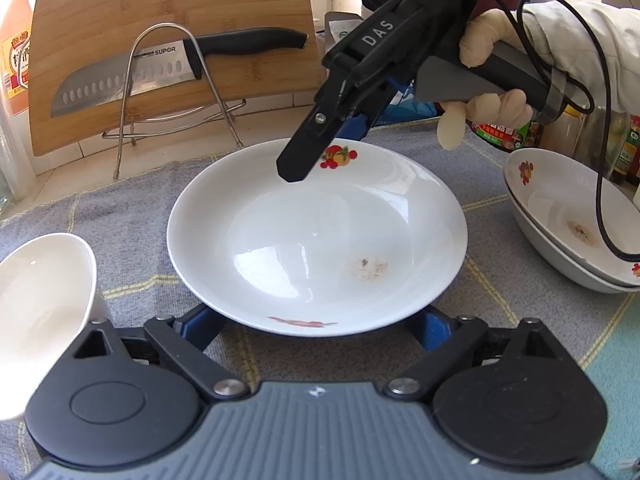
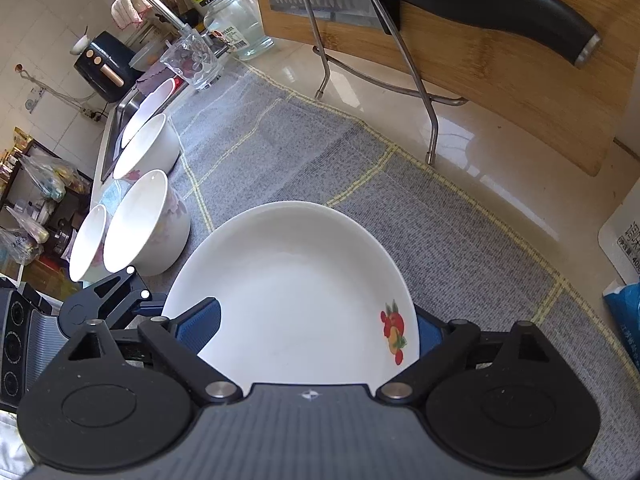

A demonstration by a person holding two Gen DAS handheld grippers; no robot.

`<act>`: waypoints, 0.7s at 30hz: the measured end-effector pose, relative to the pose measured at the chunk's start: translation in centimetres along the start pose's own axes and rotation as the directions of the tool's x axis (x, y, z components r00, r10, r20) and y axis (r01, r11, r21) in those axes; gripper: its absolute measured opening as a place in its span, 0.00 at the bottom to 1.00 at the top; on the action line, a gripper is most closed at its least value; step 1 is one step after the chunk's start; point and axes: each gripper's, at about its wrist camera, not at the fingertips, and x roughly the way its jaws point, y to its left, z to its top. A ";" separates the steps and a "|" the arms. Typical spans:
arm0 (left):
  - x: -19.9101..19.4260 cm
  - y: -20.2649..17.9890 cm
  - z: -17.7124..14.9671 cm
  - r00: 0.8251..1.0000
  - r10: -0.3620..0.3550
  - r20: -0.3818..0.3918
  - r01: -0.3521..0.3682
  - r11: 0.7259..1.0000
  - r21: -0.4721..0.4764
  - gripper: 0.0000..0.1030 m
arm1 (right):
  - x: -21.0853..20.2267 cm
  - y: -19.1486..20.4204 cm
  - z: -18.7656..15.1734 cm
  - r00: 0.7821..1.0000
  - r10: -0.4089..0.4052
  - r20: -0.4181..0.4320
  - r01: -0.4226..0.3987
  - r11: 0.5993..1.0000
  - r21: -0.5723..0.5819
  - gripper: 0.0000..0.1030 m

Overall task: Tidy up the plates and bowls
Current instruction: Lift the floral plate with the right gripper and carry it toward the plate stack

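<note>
The bench [image 2: 472, 184] carries a grey checked cloth [image 1: 132, 216] that fills the middle of both views. A wooden cutting board [image 1: 120, 12] leans in a wire rack [image 1: 132, 92] at the upper left of the left wrist view, with a black-handled knife [image 1: 132, 76] across it. The white plate [image 1: 316, 236] with fruit prints lies on the cloth at the centre of that view. Two stacked plates [image 1: 568, 220] sit at the right edge. Three white bowls [image 2: 148, 224] line the left side of the right wrist view, near the sink. The left tool [image 1: 316, 322] stands wide open, its blue pads either side of the plate's near rim, under its edge. The right tool [image 2: 316, 328] also stands wide open around the far rim by the fruit print; whether either tool touches the plate cannot be told.
</note>
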 end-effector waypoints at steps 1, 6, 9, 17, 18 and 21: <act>0.0 0.0 0.0 1.000 0.000 0.000 0.000 1.000 0.001 0.93 | 0.0 0.0 0.0 1.000 0.000 0.001 0.000 1.000 0.002 0.96; -0.1 0.0 0.0 1.000 -0.004 -0.007 0.004 1.000 0.003 0.92 | 0.0 0.3 -0.1 1.000 -0.010 -0.002 0.010 1.000 -0.002 0.96; -0.2 -0.1 0.1 1.000 -0.006 -0.017 0.006 1.000 0.005 0.92 | -0.1 0.4 -0.4 1.000 -0.005 -0.001 0.005 1.000 -0.001 0.96; -1.2 -0.4 0.2 0.999 -0.008 -0.032 0.009 1.000 0.016 0.92 | -0.9 1.3 -1.1 1.000 -0.003 0.010 0.003 1.000 -0.004 0.96; -1.4 -0.5 0.2 0.999 -0.011 -0.032 0.012 1.000 0.018 0.92 | -1.1 1.5 -1.2 1.000 -0.005 0.012 0.005 1.000 -0.005 0.96; -2.1 -0.7 0.5 0.999 -0.023 -0.029 0.023 0.999 0.028 0.92 | -1.6 1.9 -1.7 1.000 -0.012 0.022 0.012 1.000 -0.003 0.96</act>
